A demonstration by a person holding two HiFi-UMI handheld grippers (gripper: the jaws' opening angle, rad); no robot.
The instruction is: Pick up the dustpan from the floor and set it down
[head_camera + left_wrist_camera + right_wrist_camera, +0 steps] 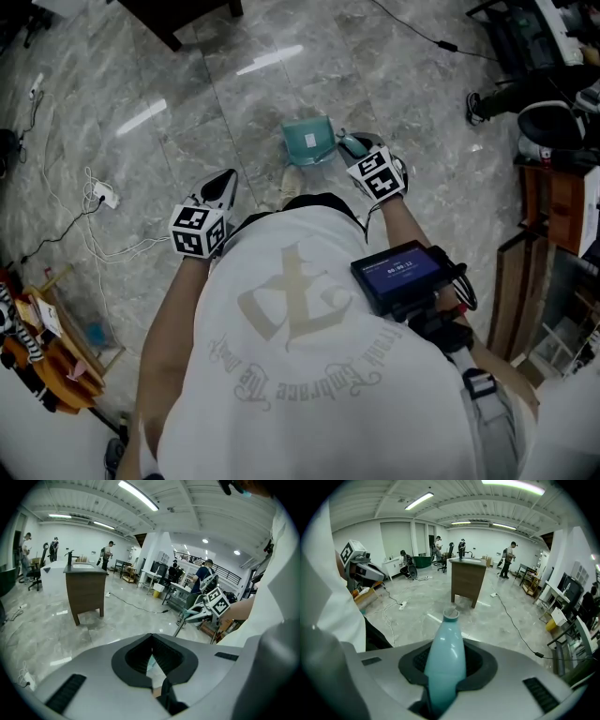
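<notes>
The teal dustpan (309, 141) shows in the head view just ahead of the person's feet, over the marble floor; whether it rests on the floor I cannot tell. My right gripper (354, 146) is shut on its handle at the pan's right side. In the right gripper view the teal handle (445, 653) stands up between the jaws of that gripper (446, 670). My left gripper (223, 186) hangs to the left, apart from the dustpan. Its jaws (151, 641) meet with nothing held.
White cables and a power strip (103, 197) trail over the floor at the left. A dark furniture leg (173, 37) stands at the top, shelving and gear (553, 197) along the right. A brown desk (466, 581) and several people stand farther off in the room.
</notes>
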